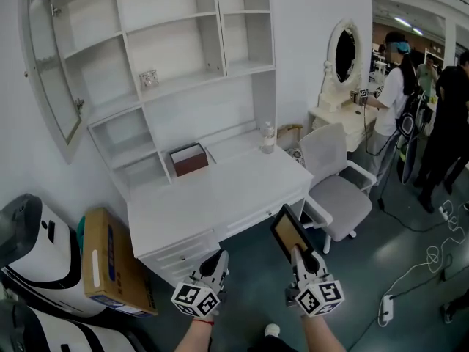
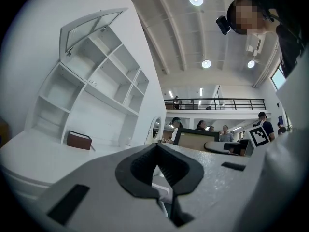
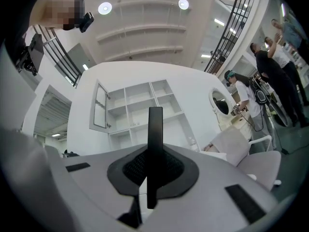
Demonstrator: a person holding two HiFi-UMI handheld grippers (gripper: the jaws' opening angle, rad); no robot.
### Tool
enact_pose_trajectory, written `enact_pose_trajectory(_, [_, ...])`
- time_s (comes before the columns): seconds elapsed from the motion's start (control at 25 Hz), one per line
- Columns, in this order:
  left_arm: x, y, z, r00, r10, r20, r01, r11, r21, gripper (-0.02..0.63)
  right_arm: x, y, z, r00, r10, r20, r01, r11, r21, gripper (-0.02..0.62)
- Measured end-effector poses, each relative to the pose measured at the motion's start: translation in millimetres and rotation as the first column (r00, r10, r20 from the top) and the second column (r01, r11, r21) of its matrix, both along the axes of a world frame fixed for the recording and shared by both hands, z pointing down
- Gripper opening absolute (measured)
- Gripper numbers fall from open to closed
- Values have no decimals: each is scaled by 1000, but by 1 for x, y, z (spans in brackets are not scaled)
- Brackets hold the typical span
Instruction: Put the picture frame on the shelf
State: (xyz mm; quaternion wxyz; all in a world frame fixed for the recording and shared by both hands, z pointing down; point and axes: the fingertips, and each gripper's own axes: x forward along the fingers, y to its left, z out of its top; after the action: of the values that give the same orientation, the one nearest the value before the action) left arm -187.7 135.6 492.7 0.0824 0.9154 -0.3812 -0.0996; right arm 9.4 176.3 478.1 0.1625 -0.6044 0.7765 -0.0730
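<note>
A: Looking down at a white desk [image 1: 227,189] beneath a white shelf unit [image 1: 172,31]. Carrying anything?

B: Bearing a brown box [image 1: 189,160] at the back and a small bottle [image 1: 268,136] toward the right; holding one small square object [image 1: 149,79] on a middle shelf.

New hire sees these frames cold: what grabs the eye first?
Low in the head view, the right gripper is clamped on a dark picture frame, held up in front of the white desk. A tall white shelf unit rises behind the desk, with a brown box at the desk's back edge. The left gripper, beside the right one, is shut and empty.
</note>
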Motion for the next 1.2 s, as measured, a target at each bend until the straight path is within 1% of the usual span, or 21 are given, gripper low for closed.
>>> enact_pose_trajectory(0.24, [31, -41, -4, 1000, -26, 0, 26, 1000, 5, 3, 29, -47, -4, 999, -34, -7, 34, 999, 2, 14])
enact_pose_trajectory(0.52, [64, -77, 1, 999, -49, -1, 49, 999, 5, 5, 59, -88, 3, 998, -67, -18, 67, 998, -4, 14])
enact_pose_trajectory(0.68, [83, -90, 9, 999, -33, 6, 33, 999, -6, 3, 72, -103, 9, 997, -73, -11, 73, 997, -15, 14])
enact_pose_trajectory(0.88, [94, -110, 17, 999, -33, 8, 33, 999, -19, 3, 84, -121, 18, 998, -69, 6, 69, 997, -30, 14])
enact_pose_trajectory(1.04, [101, -137, 18, 999, -32, 6, 32, 999, -22, 5, 91, -144, 20, 998, -63, 12, 63, 997, -34, 14])
enact_pose_trajectory(1.2, [117, -173, 18, 1000, -12, -2, 12, 1000, -10, 3, 102, -180, 19, 999, -49, 8, 50, 999, -21, 14])
